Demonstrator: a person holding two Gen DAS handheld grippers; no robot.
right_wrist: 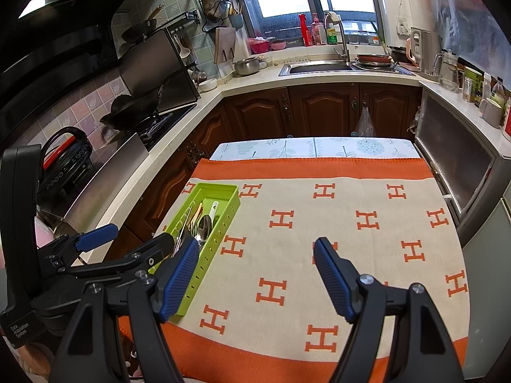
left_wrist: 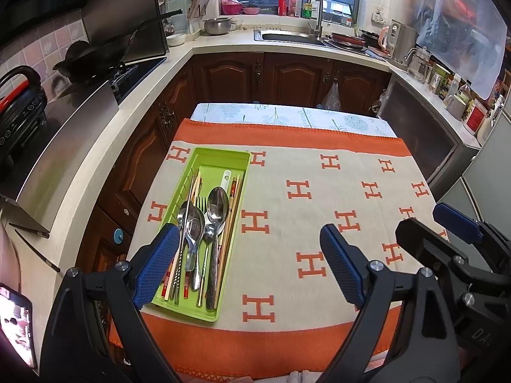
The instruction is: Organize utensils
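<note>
A lime-green utensil tray (left_wrist: 220, 153) lies on the left part of the H-patterned orange and beige cloth (left_wrist: 319, 210). In it lie steel spoons (left_wrist: 217, 205), a fork (left_wrist: 200, 203), wooden chopsticks (left_wrist: 232, 220) and a white spoon handle (left_wrist: 226, 177), all lengthwise. My left gripper (left_wrist: 249, 265) hangs open above the cloth, its left finger over the tray's near end, holding nothing. My right gripper (right_wrist: 255, 277) is open and empty too, just right of the tray (right_wrist: 217, 239). Each gripper shows in the other's view: the right gripper (left_wrist: 437, 229) and the left gripper (right_wrist: 127, 242).
A counter with a stove and black wok (right_wrist: 134, 111) runs along the left. The sink (right_wrist: 319, 67) sits at the back under the window. A steel-fronted cabinet (right_wrist: 456, 172) stands close to the table's right edge. A phone (left_wrist: 16, 325) glows at lower left.
</note>
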